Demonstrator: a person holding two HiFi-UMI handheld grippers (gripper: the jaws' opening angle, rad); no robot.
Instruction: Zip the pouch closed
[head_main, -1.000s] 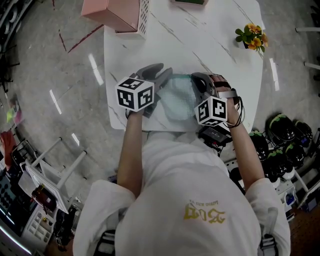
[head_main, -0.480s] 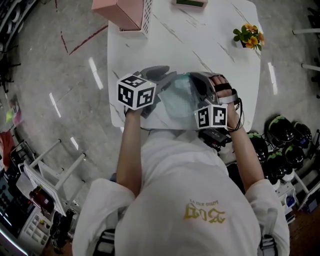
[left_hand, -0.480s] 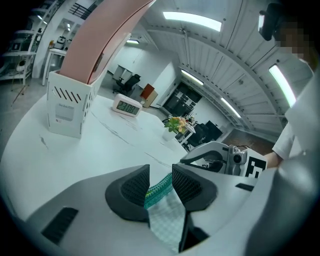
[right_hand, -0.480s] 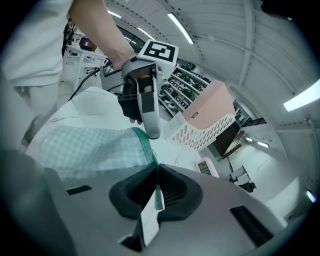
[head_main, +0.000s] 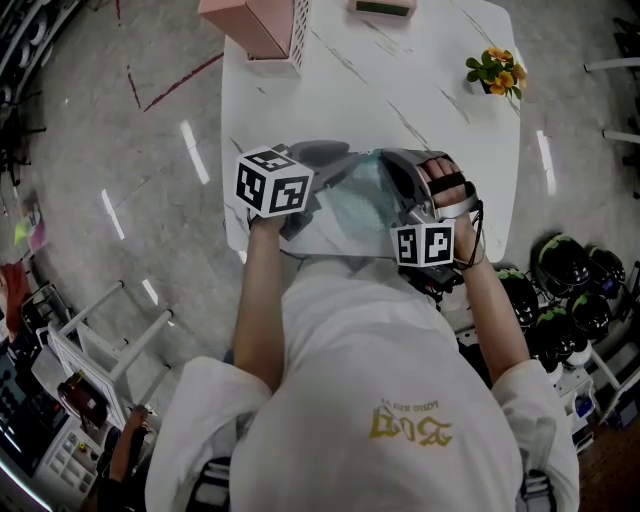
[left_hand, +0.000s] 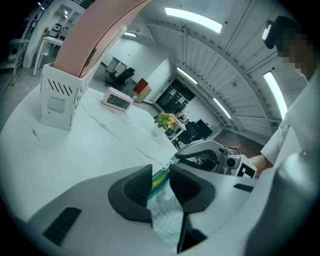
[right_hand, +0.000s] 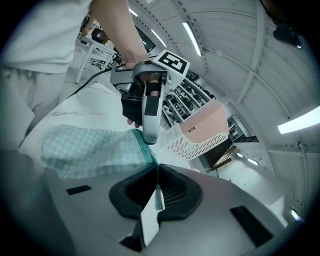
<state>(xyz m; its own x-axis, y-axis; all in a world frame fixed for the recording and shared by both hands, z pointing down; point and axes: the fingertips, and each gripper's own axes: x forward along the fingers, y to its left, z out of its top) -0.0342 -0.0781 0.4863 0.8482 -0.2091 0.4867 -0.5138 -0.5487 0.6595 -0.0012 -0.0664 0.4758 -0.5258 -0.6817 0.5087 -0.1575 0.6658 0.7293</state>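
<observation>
A pale green checked pouch (head_main: 362, 200) hangs stretched between my two grippers above the near edge of the white table (head_main: 440, 110). My left gripper (left_hand: 161, 181) has just been closing; its pads now press the pouch's end (left_hand: 165, 210), where the green zipper band (left_hand: 159, 179) shows. My right gripper (right_hand: 156, 187) is shut on the thin zipper pull (right_hand: 156, 196) at the other end of the pouch (right_hand: 90, 150). In the head view the left gripper (head_main: 335, 162) is left of the pouch and the right gripper (head_main: 397, 165) is right of it.
A white slotted holder with a pink box (head_main: 262, 22) stands at the table's far left, a small clock (head_main: 382, 8) at the far edge and a flower pot (head_main: 495, 72) at the far right. Helmets (head_main: 565, 270) lie on the floor at the right.
Both grippers have lifted the pouch a little off the table. The left jaws have narrowed onto the pouch's end. The right gripper has rolled, its marker cube turning toward me.
</observation>
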